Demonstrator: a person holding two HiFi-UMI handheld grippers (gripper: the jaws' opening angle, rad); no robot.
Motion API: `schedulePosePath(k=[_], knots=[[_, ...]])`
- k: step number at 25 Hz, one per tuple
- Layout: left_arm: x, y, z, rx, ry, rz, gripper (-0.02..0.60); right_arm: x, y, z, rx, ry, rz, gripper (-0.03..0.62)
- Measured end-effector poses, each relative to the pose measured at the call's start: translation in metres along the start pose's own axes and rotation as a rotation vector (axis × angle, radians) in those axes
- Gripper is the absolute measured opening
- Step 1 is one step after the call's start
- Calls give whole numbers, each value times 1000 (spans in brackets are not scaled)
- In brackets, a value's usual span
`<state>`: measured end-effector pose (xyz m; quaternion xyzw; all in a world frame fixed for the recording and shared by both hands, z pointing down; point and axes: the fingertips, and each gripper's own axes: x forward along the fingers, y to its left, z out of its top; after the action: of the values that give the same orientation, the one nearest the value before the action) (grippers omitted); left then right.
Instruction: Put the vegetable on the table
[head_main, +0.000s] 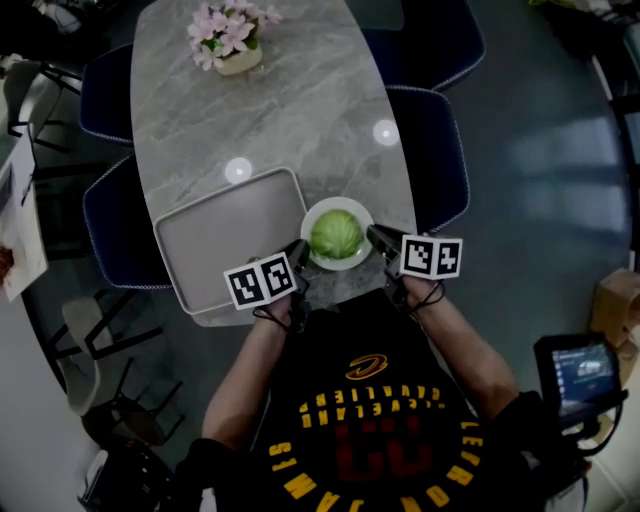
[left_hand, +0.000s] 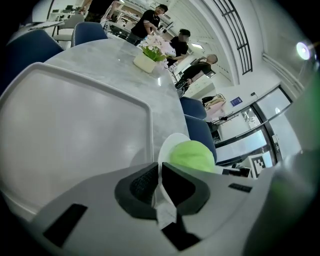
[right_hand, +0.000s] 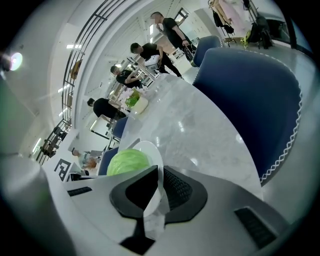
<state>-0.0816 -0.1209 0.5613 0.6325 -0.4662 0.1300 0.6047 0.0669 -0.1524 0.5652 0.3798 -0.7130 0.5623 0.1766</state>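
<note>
A round green cabbage (head_main: 335, 234) lies on a white plate (head_main: 340, 204) over the near edge of the marble table (head_main: 300, 110). My left gripper (head_main: 300, 251) is shut on the plate's left rim, and my right gripper (head_main: 375, 237) is shut on its right rim. In the left gripper view the gripper (left_hand: 160, 182) pinches the thin plate rim (left_hand: 167, 147), with the cabbage (left_hand: 191, 156) just beyond. The right gripper view shows the gripper (right_hand: 159, 187) clamped on the plate rim (right_hand: 150, 150), beside the cabbage (right_hand: 127, 162). Whether the plate rests on the table I cannot tell.
A grey tray (head_main: 225, 235) lies left of the plate, its edge close to the left gripper. A pot of pink flowers (head_main: 232, 40) stands at the table's far end. Blue chairs (head_main: 440, 150) line both sides. People stand in the background.
</note>
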Motion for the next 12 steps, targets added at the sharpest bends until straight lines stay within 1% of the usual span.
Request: schedulePosePath(k=[5,12], knots=[[25,-24,3,-1,-3,1,26,-11,-26,21,-9,5,-5,41],[51,-36,7,-16,-6,12,26,-11,-51,38,-7,17,-10,41]])
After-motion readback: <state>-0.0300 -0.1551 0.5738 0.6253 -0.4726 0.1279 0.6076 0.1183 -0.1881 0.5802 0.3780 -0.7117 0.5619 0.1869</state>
